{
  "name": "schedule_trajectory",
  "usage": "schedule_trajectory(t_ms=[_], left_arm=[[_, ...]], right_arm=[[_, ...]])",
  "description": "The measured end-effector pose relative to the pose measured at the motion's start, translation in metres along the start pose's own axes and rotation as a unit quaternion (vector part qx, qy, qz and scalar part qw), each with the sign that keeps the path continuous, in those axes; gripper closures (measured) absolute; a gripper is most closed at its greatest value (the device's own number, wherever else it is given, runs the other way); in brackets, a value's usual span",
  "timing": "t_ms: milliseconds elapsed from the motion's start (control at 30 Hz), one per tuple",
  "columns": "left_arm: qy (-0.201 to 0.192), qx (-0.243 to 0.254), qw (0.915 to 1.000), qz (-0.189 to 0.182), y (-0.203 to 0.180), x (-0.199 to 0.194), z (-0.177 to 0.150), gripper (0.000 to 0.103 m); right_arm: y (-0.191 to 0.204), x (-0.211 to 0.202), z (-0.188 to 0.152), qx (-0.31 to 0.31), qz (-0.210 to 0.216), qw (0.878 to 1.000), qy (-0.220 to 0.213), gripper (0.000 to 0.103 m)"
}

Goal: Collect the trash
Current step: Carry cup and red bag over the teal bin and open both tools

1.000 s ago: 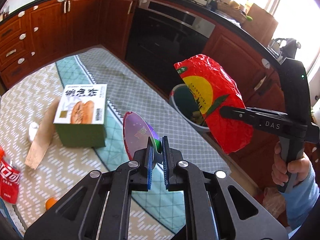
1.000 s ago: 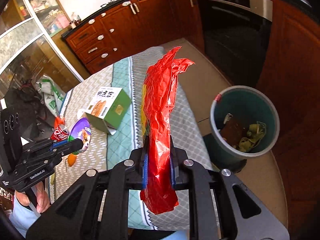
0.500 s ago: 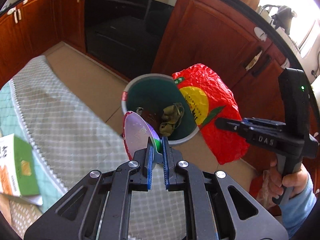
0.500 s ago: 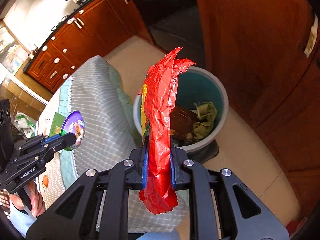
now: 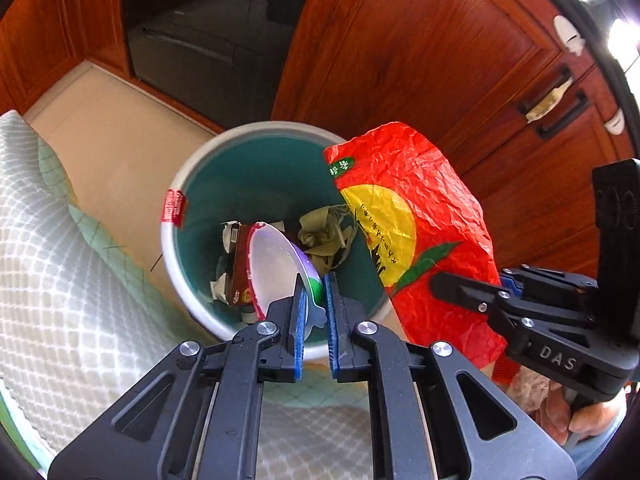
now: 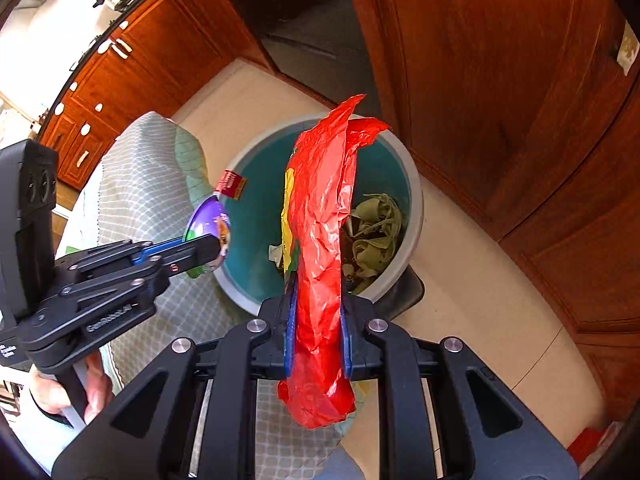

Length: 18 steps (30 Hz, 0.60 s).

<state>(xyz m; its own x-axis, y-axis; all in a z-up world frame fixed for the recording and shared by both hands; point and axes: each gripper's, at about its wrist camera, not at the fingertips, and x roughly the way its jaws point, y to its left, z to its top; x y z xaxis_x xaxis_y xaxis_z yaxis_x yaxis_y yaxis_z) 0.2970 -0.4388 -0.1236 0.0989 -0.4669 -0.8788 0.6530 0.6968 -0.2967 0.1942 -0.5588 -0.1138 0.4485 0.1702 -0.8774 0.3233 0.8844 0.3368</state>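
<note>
Both loads hang above the bin (image 5: 176, 256), beside wooden cabinets (image 5: 400, 48).

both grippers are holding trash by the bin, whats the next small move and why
Probably open the left gripper first. The foil lid it pinches appears to hang over the open trash bin, so it should drop in. The right gripper holds the red wrapper upright, also seemingly above the bin, and could release next.

Crinkled glossy red wrapper (image 5: 416, 232); smooth plastic bin (image 5: 188, 280); glossy wood cabinets (image 5: 420, 48); quilted tablecloth (image 5: 60, 300).
</note>
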Motion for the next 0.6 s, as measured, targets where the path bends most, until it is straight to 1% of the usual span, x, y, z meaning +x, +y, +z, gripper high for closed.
schedule_trajectory(t_ms=[33, 67, 100, 133, 167, 300, 467, 500, 533, 567, 600], left_arm=[[0.005, -0.001, 1.0000, 0.001, 0.000, 0.004, 0.001, 0.087], [0.009, -0.001, 1.0000, 0.000, 0.000, 0.006, 0.000, 0.070], [0.007, 0.000, 1.0000, 0.003, 0.000, 0.007, 0.000, 0.046], [0.001, 0.002, 0.9999, 0.011, -0.001, 0.006, 0.000, 0.039], [-0.006, 0.004, 0.9998, 0.017, -0.002, 0.005, 0.000, 0.035], [-0.001, -0.008, 0.9996, 0.026, 0.006, 0.005, 0.003, 0.031], [-0.007, -0.027, 0.9989, 0.037, 0.021, -0.008, -0.004, 0.024], [-0.008, -0.030, 0.9988, 0.039, 0.023, -0.010, -0.006, 0.021], [-0.009, -0.033, 0.9986, 0.041, 0.025, -0.013, -0.008, 0.019], [-0.010, -0.035, 0.9984, 0.043, 0.027, -0.018, -0.009, 0.014], [-0.014, -0.036, 0.9982, 0.047, 0.029, -0.022, -0.011, 0.008]], right_arm=[[-0.002, 0.002, 0.000, 0.001, 0.000, 1.000, 0.002, 0.087], [-0.003, 0.003, 0.001, 0.001, -0.001, 1.000, 0.004, 0.087], [-0.005, 0.005, 0.003, 0.002, -0.001, 1.000, 0.005, 0.087], [-0.003, 0.007, 0.004, 0.003, -0.002, 1.000, 0.006, 0.087], [-0.003, 0.008, 0.004, 0.003, -0.003, 1.000, 0.007, 0.087], [-0.001, 0.014, 0.011, 0.000, -0.003, 1.000, 0.009, 0.087], [0.004, 0.023, 0.018, -0.008, -0.002, 1.000, 0.017, 0.086], [0.006, 0.026, 0.021, -0.007, 0.001, 1.000, 0.020, 0.082], [0.007, 0.028, 0.024, -0.004, 0.003, 1.000, 0.022, 0.073], [0.007, 0.029, 0.026, 0.002, 0.008, 1.000, 0.021, 0.062], [0.008, 0.028, 0.028, 0.005, 0.010, 1.000, 0.014, 0.042]])
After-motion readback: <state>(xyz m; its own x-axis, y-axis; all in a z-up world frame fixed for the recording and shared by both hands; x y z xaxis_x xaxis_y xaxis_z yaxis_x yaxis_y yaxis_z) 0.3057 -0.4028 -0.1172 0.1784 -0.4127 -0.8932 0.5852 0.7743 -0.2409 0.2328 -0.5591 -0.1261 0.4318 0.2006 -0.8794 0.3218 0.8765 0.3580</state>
